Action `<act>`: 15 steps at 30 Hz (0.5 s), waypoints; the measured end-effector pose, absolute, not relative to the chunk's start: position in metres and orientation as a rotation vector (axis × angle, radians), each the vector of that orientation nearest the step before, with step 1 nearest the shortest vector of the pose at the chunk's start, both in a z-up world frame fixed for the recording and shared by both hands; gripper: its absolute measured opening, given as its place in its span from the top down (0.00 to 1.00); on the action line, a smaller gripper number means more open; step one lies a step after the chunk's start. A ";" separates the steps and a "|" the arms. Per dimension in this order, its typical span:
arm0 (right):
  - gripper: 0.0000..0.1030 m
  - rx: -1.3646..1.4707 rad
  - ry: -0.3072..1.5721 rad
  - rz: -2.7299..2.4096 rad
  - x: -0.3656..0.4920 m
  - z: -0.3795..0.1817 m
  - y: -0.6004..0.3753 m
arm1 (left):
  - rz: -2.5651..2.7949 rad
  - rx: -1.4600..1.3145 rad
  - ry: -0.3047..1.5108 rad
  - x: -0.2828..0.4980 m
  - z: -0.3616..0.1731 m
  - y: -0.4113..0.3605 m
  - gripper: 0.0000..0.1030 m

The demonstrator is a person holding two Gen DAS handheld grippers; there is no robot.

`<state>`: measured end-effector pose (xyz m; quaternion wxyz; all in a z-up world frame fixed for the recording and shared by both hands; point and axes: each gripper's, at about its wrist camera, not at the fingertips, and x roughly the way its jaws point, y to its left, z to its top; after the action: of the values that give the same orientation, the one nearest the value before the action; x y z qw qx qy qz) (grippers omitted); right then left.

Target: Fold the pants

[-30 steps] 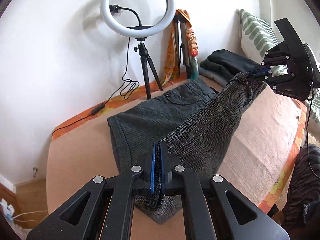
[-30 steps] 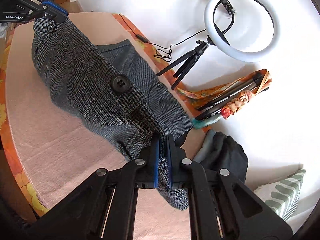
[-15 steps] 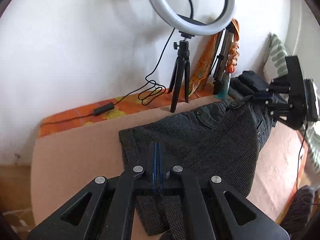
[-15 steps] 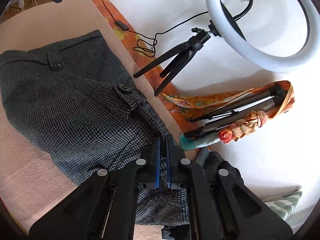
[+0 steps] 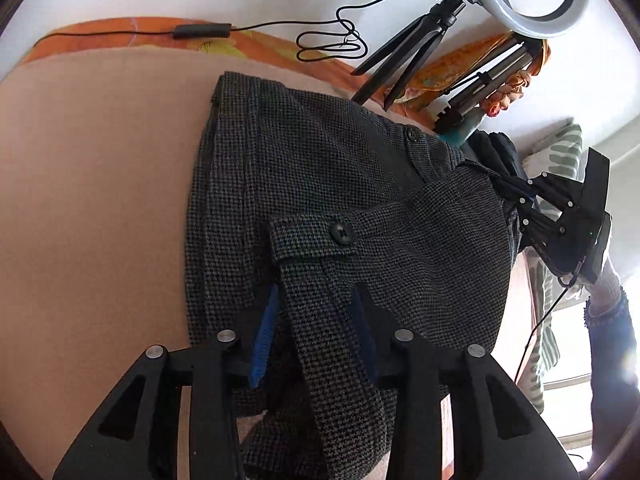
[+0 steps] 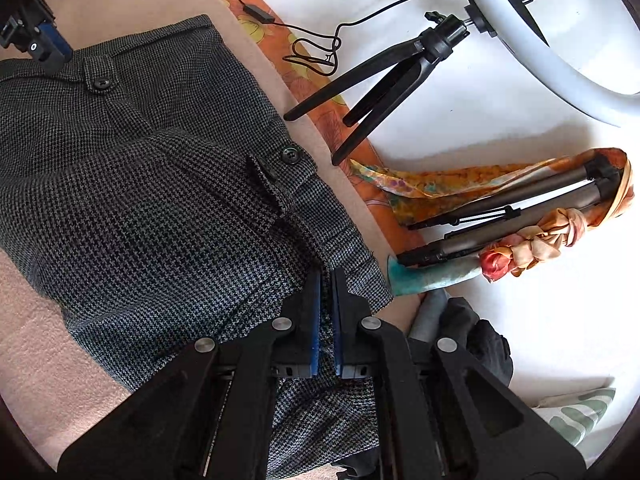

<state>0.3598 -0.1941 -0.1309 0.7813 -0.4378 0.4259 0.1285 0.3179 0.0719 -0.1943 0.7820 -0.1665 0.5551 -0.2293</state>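
Grey houndstooth pants (image 5: 328, 184) lie folded on the pink bed cover (image 5: 100, 184), waistband and buttons on top. My left gripper (image 5: 316, 320) is open, its blue pads spread either side of the waistband strip, which lies loose between them. My right gripper (image 6: 327, 304) is shut on the pants' waistband edge (image 6: 352, 276) near the wall; it also shows in the left wrist view (image 5: 520, 196). The pants fill the right wrist view (image 6: 152, 200), with the left gripper (image 6: 44, 46) at their far end.
A ring light on a black tripod (image 6: 400, 68) stands by the wall with its cable (image 5: 332, 40). A folded tripod wrapped in an orange scarf (image 6: 520, 208), dark folded clothes (image 6: 480, 340) and a leaf-print pillow (image 5: 560, 152) lie beyond the pants.
Both grippers lowered the lifted half of the pants onto the lower half. My left gripper then opened and let go of the waistband. My right gripper stays shut.
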 end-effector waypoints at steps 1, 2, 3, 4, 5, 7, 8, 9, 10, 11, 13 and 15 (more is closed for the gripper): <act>0.95 -0.943 0.920 0.278 0.360 -0.131 -0.195 | -0.489 -0.373 1.213 0.317 -0.197 0.070 0.50; 0.95 -0.941 0.920 0.277 0.359 -0.132 -0.195 | -0.495 -0.401 1.221 0.316 -0.200 0.069 0.50; 0.95 -0.937 0.919 0.277 0.360 -0.133 -0.195 | -0.508 -0.437 1.218 0.316 -0.202 0.068 0.51; 0.95 -0.930 0.919 0.275 0.359 -0.133 -0.195 | -0.520 -0.461 1.203 0.315 -0.203 0.067 0.54; 0.95 -0.921 0.920 0.275 0.358 -0.135 -0.195 | -0.519 -0.450 1.185 0.314 -0.201 0.064 0.57; 0.95 -0.908 0.921 0.278 0.356 -0.135 -0.195 | -0.493 -0.377 1.143 0.310 -0.197 0.057 0.88; 0.95 -0.910 0.921 0.280 0.354 -0.135 -0.196 | -0.492 -0.365 1.120 0.310 -0.194 0.057 0.89; 0.95 -0.913 0.921 0.280 0.353 -0.135 -0.197 | -0.496 -0.363 1.087 0.306 -0.190 0.058 0.92; 0.95 -0.913 0.922 0.280 0.351 -0.135 -0.198 | -0.494 -0.353 1.060 0.304 -0.186 0.060 0.92; 0.95 -0.913 0.922 0.280 0.350 -0.133 -0.200 | -0.486 -0.334 1.034 0.302 -0.181 0.061 0.93; 0.95 -0.912 0.915 0.270 0.348 -0.128 -0.204 | -0.481 -0.286 0.966 0.297 -0.165 0.063 0.93; 0.95 -0.905 0.904 0.269 0.348 -0.118 -0.208 | -0.462 -0.239 0.904 0.295 -0.147 0.067 0.93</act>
<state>0.3483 -0.2081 -0.1181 0.7938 -0.4212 0.4206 0.1249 0.2945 0.0675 -0.1471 0.8671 -0.1142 0.4316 -0.2207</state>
